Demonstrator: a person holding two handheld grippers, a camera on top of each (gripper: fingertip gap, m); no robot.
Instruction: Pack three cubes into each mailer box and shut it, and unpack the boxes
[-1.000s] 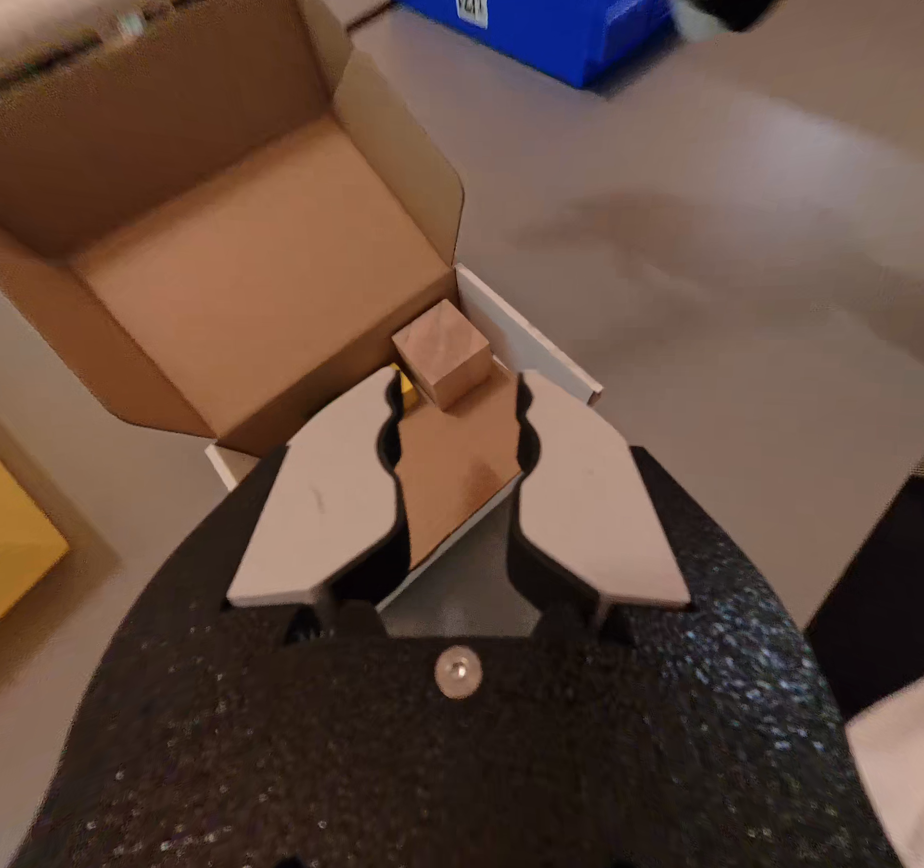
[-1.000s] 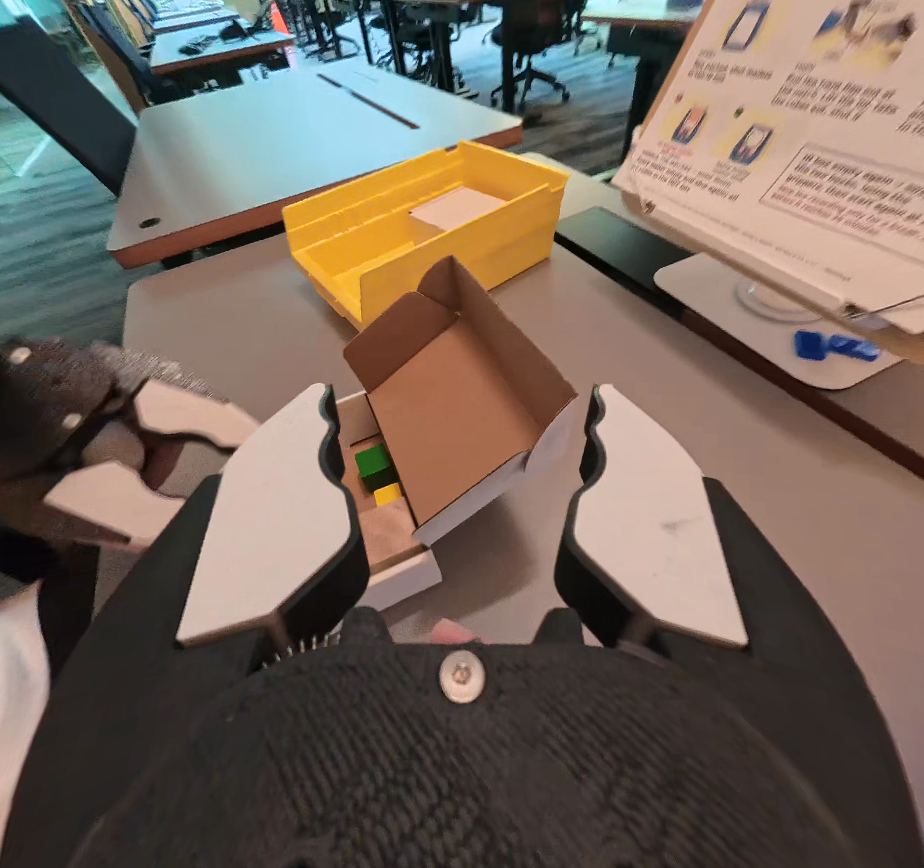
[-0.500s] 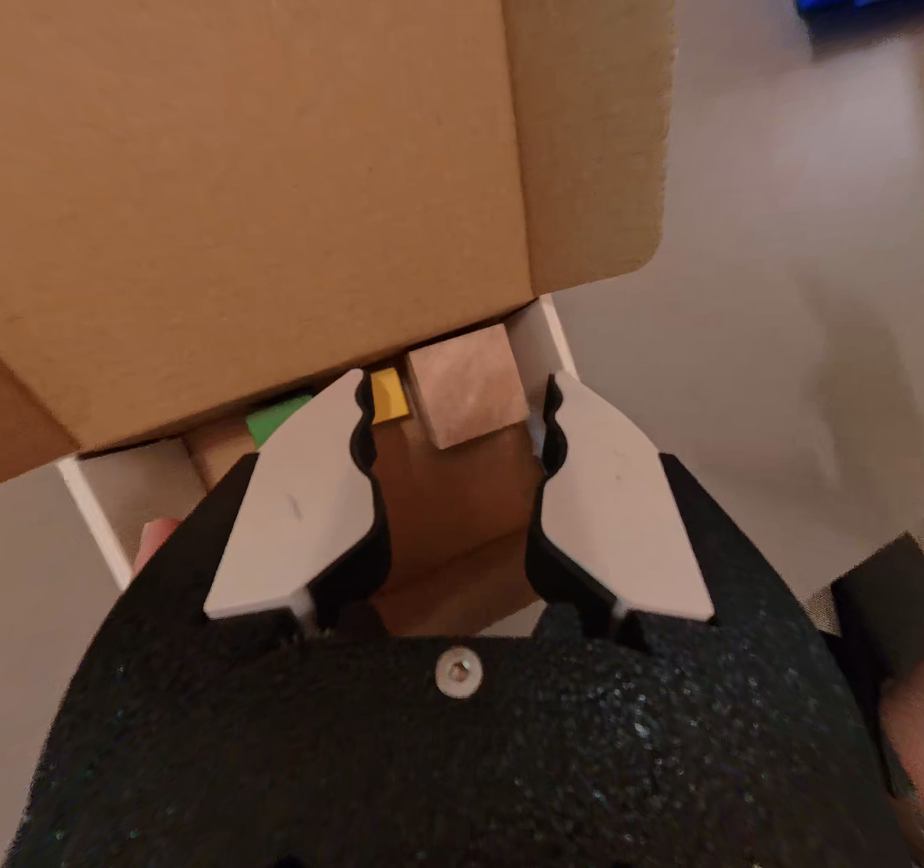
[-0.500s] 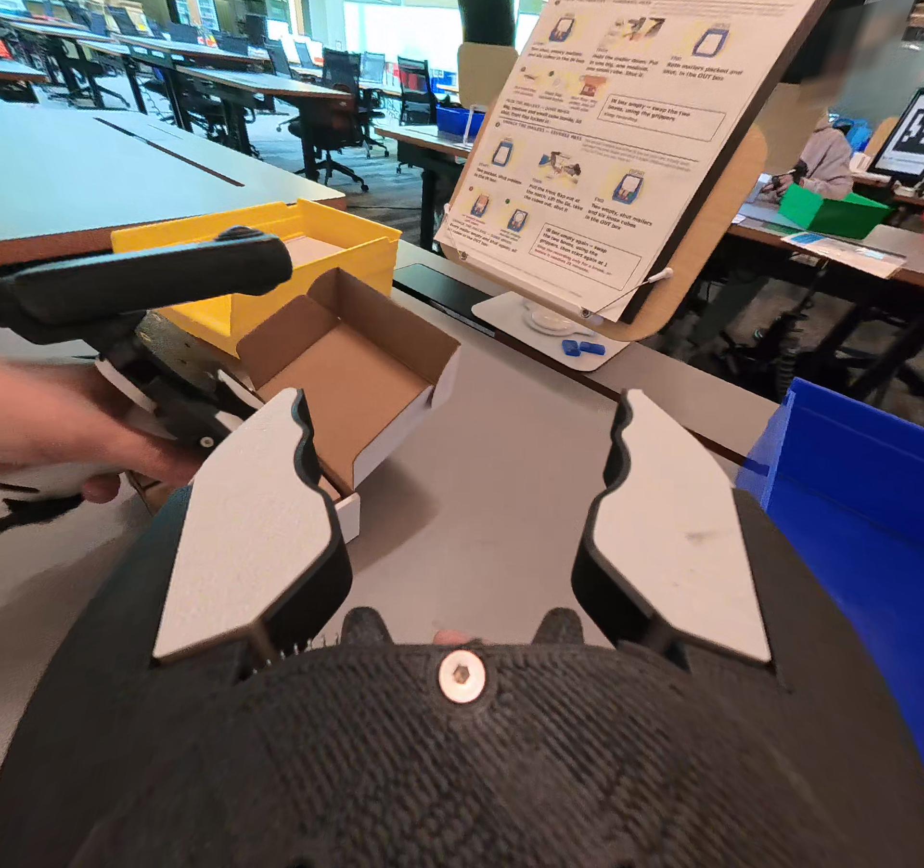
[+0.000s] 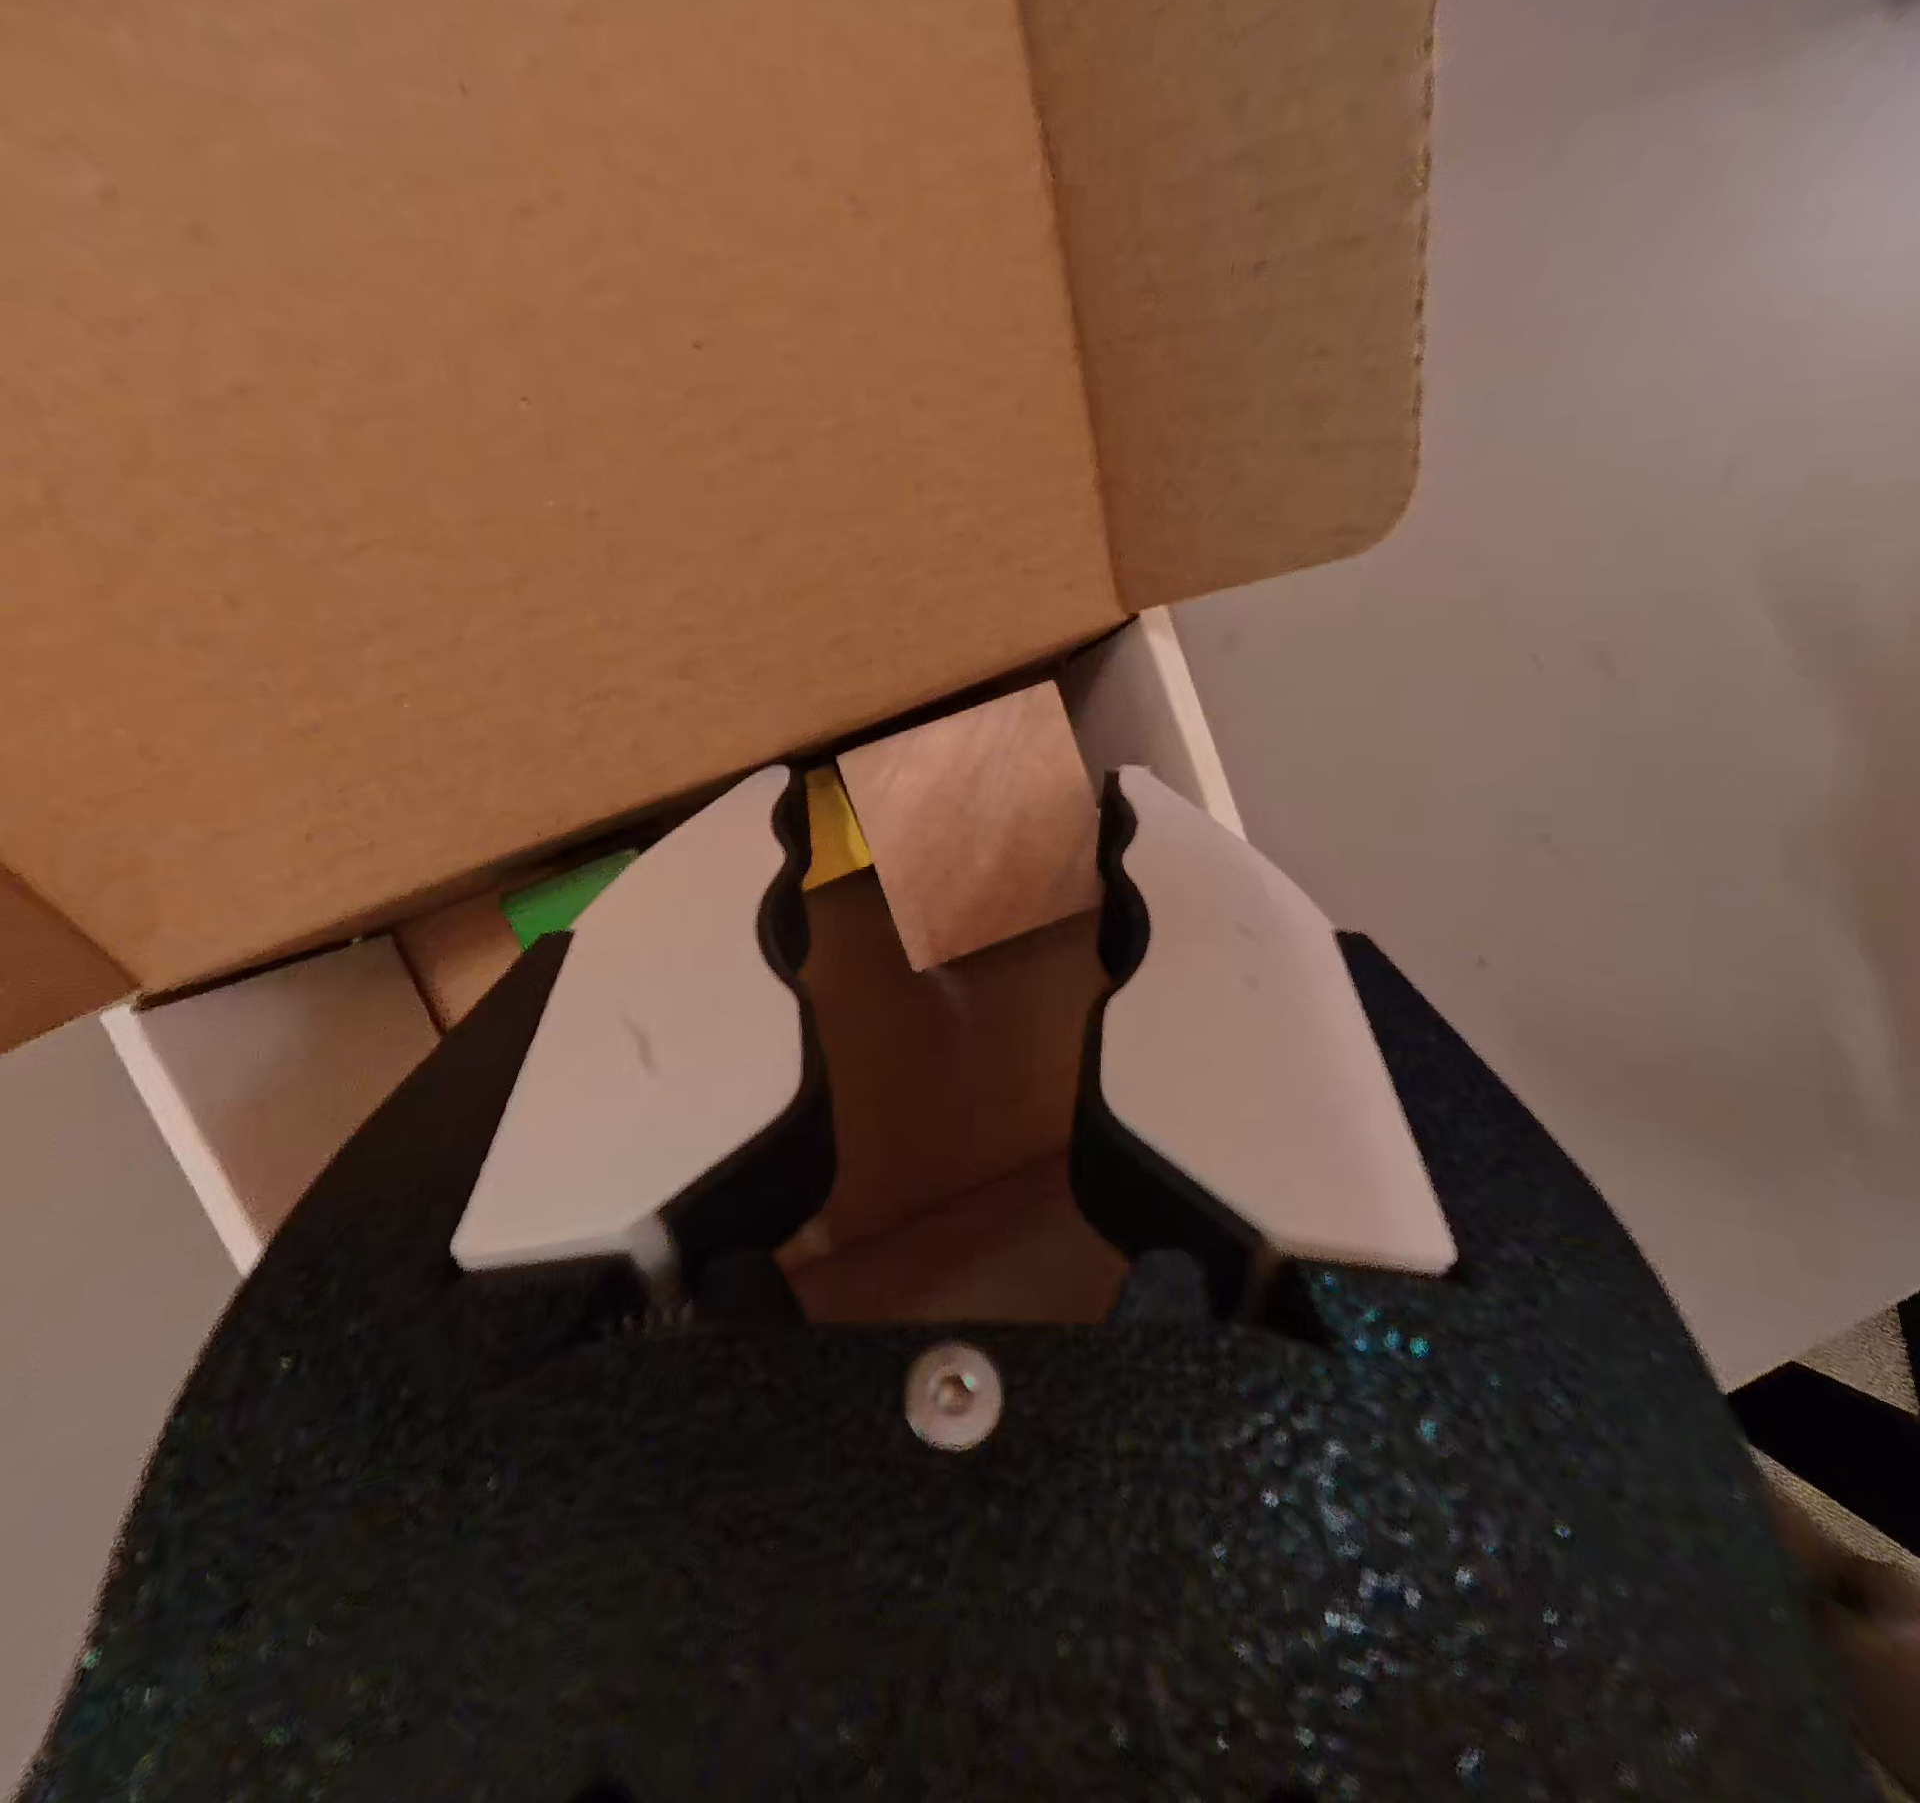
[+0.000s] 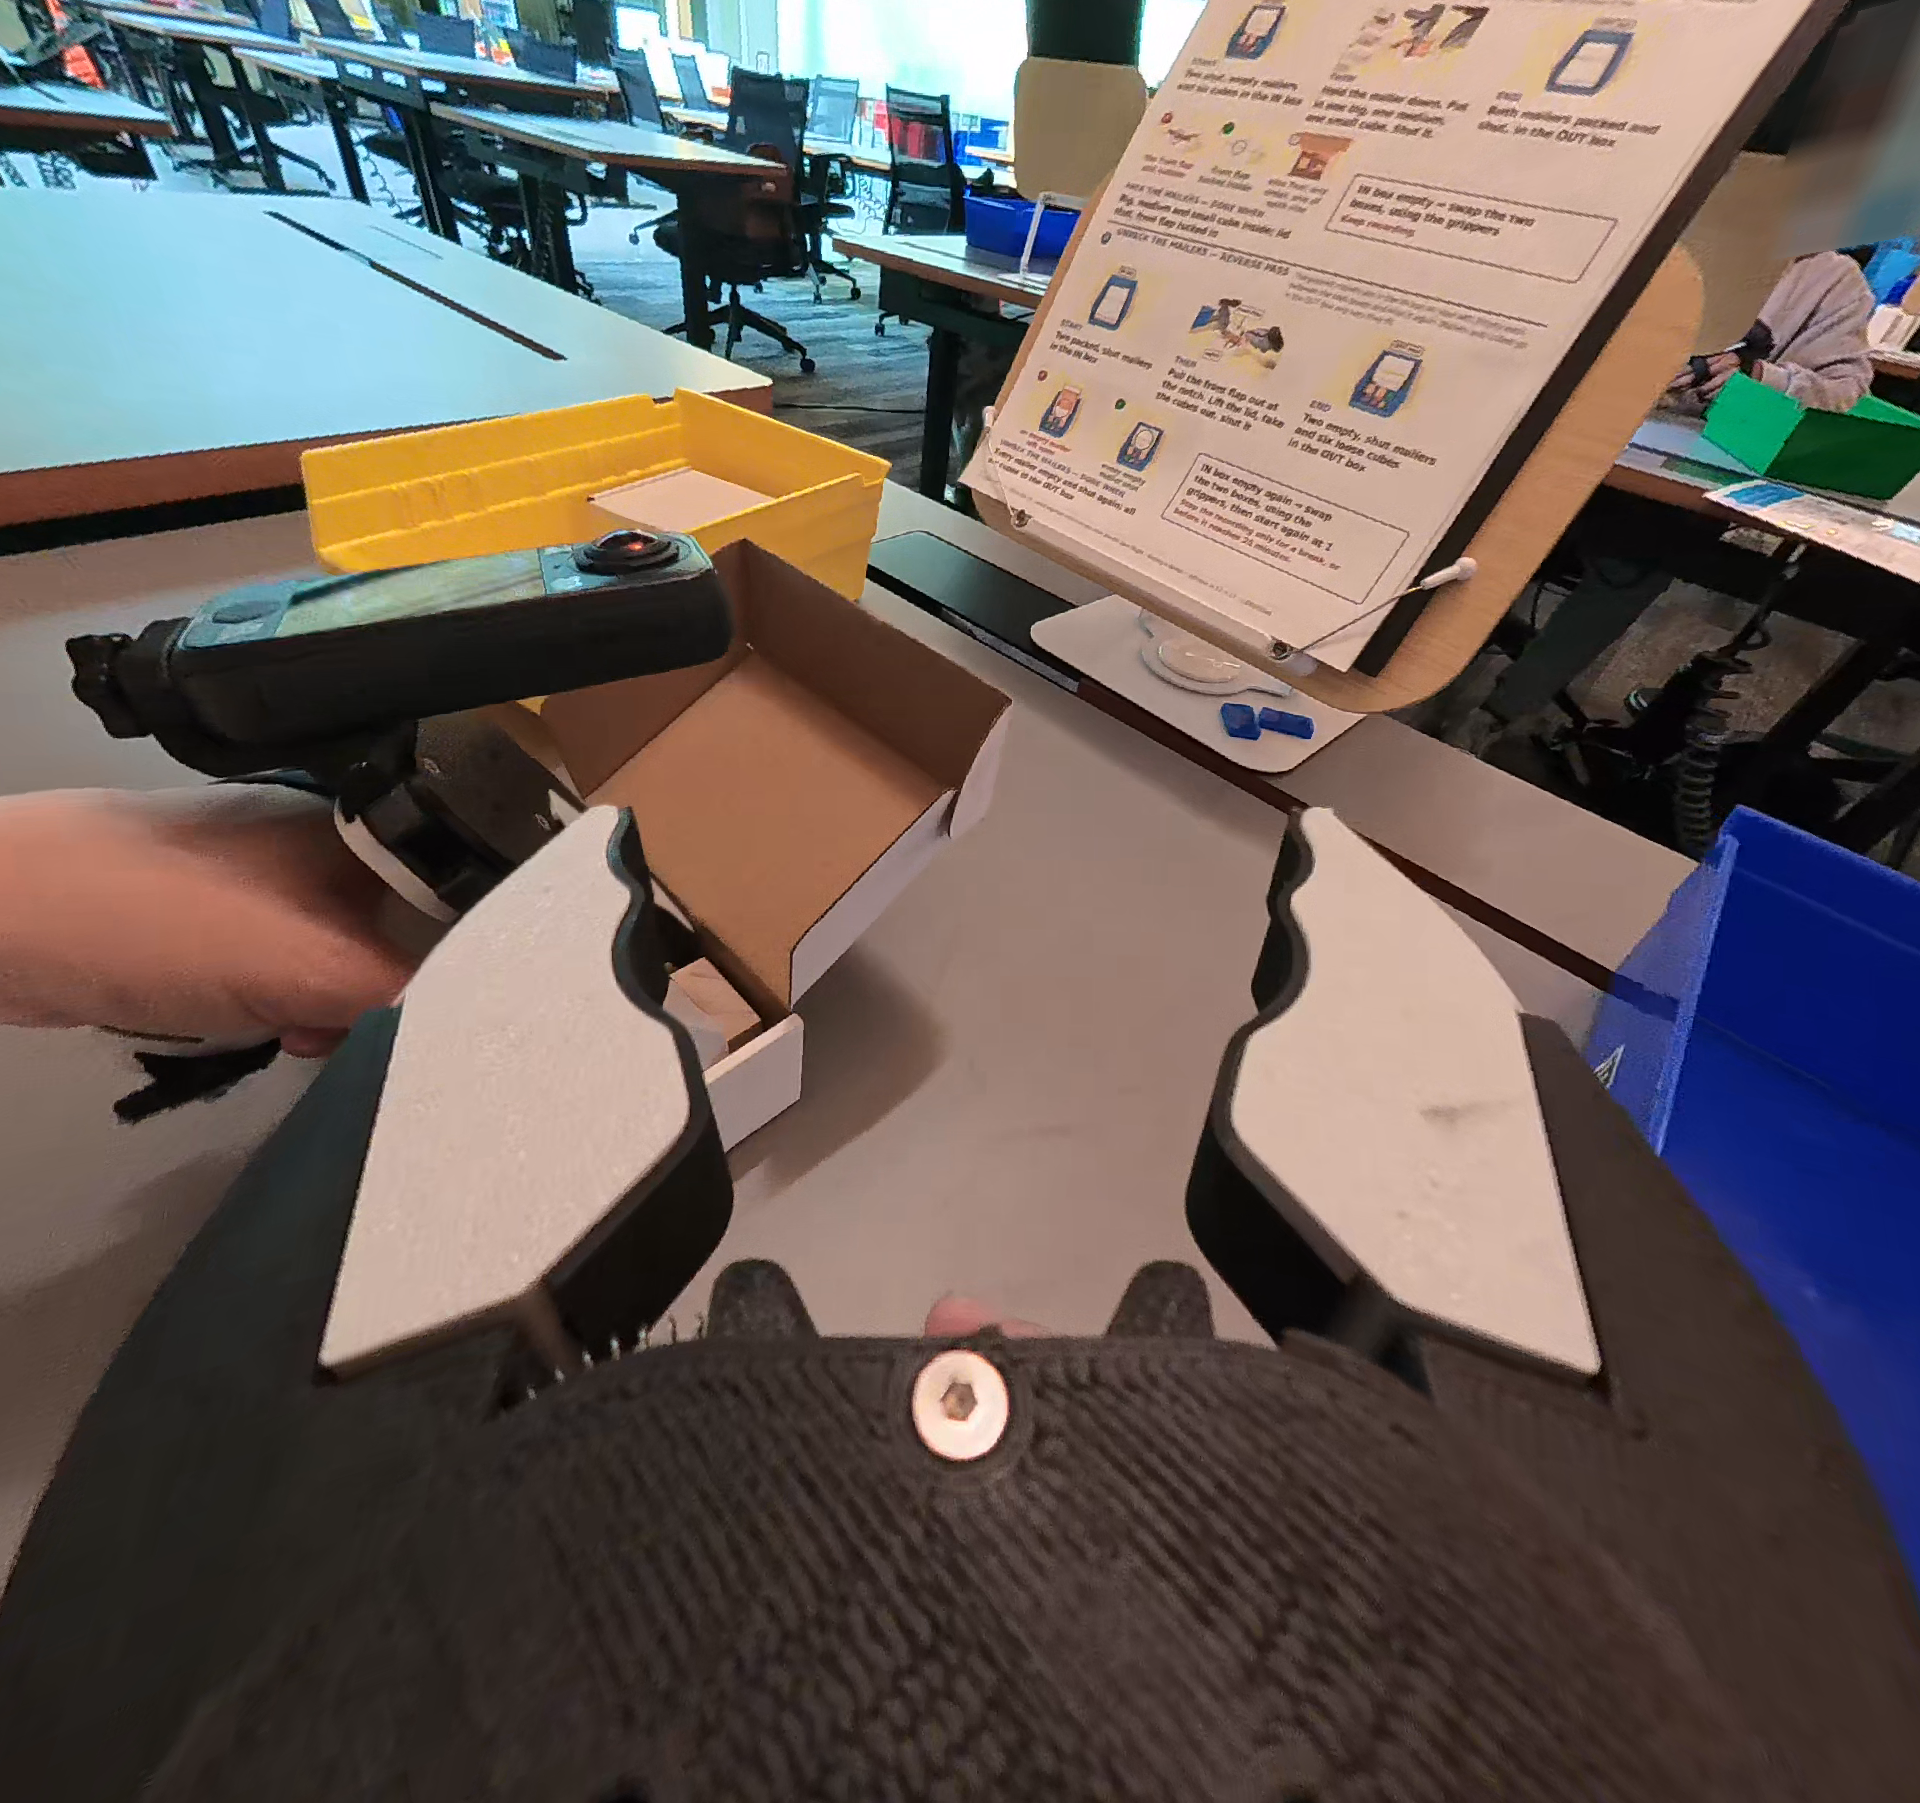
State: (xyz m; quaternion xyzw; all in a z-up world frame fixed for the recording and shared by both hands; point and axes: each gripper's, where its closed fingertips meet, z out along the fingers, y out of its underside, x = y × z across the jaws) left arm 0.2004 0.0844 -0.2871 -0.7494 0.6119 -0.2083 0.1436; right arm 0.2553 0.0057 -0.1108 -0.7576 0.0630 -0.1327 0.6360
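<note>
Left hand-held gripper (image 5: 945, 839) released, reaching into box (image 5: 1153, 704), straddling wooden cube (image 5: 971, 844). Cube likely light, stiff, smooth; gripping flat sides. Right hand-held gripper (image 6: 956, 880) released, idling.

A printed instruction sheet (image 6: 1382, 278) with small coloured pictures and blocks of text stands clipped to a wooden board (image 6: 1538, 558) on the worktop (image 6: 1039, 922). A small white label sits on the blue bin (image 6: 1787, 1005). Neither is repeated here.
</note>
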